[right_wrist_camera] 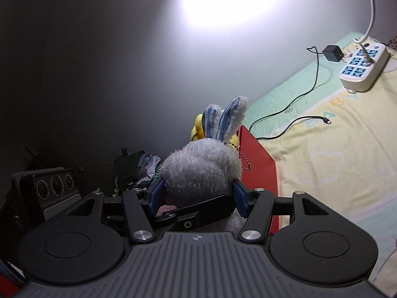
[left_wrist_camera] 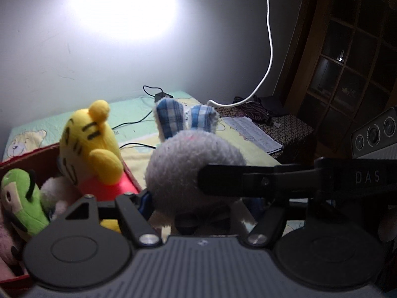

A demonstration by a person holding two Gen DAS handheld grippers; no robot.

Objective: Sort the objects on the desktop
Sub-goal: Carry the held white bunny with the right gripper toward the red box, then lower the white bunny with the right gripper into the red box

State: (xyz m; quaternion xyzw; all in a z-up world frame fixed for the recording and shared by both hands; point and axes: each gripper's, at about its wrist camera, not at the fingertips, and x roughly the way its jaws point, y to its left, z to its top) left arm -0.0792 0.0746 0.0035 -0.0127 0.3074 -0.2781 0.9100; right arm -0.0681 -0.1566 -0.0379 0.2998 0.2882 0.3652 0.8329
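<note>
A grey plush rabbit (right_wrist_camera: pixel 202 171) with blue checked ears is clamped at the head between the blue pads (right_wrist_camera: pixel 156 193) of the right gripper (right_wrist_camera: pixel 198 196), and is held up just beside the near wall of a red box (right_wrist_camera: pixel 258 164). From the left wrist view the same rabbit (left_wrist_camera: pixel 191 164) is seen to fill the space ahead of the left gripper (left_wrist_camera: pixel 196 206); a black finger of the right gripper (left_wrist_camera: pixel 235 178) is laid across its head. Whether the left gripper's fingers are closed on the toy cannot be told, as the tips are hidden behind the plush. Inside the red box (left_wrist_camera: pixel 32 156) a yellow tiger plush (left_wrist_camera: pixel 86 146) in a red top is seated upright, with a green plush (left_wrist_camera: pixel 22 203) lying next to it. On the pastel blanket (right_wrist_camera: pixel 335 149) beyond, a white power strip (right_wrist_camera: pixel 364 67) and a black charger (right_wrist_camera: pixel 332 53) with its cable are seen.
</note>
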